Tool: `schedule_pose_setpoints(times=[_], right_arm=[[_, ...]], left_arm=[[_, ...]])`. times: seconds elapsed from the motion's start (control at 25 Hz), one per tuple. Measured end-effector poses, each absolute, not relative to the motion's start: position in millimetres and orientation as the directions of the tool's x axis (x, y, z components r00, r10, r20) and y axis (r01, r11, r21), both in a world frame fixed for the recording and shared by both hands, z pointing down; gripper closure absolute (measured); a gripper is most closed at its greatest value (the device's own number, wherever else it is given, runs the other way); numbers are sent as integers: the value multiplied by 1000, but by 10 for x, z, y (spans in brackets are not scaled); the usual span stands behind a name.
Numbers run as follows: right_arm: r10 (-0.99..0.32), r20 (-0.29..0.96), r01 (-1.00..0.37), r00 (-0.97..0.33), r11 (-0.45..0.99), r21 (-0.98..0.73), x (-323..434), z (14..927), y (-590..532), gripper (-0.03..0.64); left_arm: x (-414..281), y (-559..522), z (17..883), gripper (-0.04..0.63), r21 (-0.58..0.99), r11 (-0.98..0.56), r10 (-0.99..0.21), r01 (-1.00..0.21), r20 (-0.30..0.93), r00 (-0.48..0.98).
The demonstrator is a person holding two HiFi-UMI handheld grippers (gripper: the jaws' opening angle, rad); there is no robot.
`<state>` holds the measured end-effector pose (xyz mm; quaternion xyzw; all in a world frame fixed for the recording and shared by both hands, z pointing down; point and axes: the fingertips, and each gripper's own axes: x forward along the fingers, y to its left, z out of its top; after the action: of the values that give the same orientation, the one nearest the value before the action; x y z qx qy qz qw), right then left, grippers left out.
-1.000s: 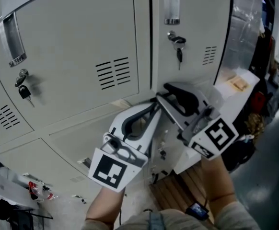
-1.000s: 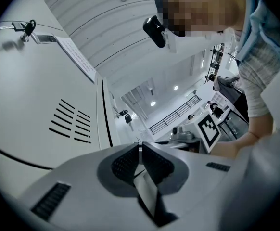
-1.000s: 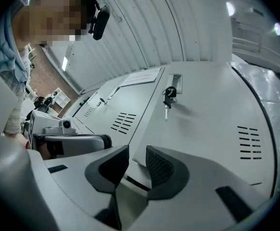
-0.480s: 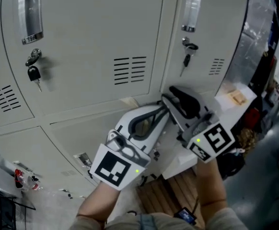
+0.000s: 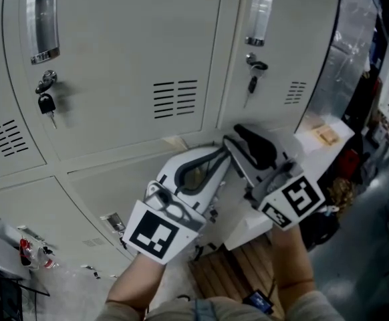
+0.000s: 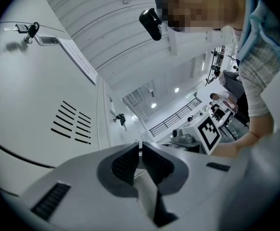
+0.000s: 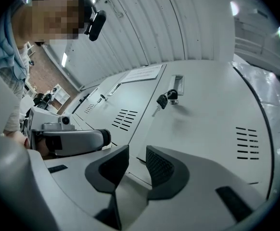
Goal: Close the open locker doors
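No legible txt; paper label (image 7: 142,73) on lockers (image 7: 202,105) too blurry.

Two upper locker doors stand side by side: the left door (image 5: 114,65) and the right door (image 5: 285,45). On each, a handle (image 5: 39,22) sits above a key (image 5: 45,103). A lower door (image 5: 81,199) lies beneath. Before their junction, the left gripper (image 5: 220,154) is just beside the right gripper (image 5: 233,138). Wooden slats (image 5: 238,273) lie below.
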<state>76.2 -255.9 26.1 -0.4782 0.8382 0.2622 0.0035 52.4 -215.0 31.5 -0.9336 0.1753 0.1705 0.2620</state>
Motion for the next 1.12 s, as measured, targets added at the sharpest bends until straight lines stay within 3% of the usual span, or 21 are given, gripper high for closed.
schedule_pose_setpoints(times=[0.32, 0.52, 1.12], right_arm=[[-781, -271, -777, -562, 387, 496, 770, 266, -2190, 503], [-744, -289, -773, -602, 453, 445, 769, 448, -1854, 503], [-610, -252, -660, -751, 706, 257, 488, 1582, -844, 503]], left_arm=[[614, -1885, 358, 588, -433, -810, -213, -395, -410, 887], [637, -1653, 577, 589, -442, -810, -216, -385, -386, 897], [276, -901, 1690, 589, -316, -807, -420, -498, -285, 862]])
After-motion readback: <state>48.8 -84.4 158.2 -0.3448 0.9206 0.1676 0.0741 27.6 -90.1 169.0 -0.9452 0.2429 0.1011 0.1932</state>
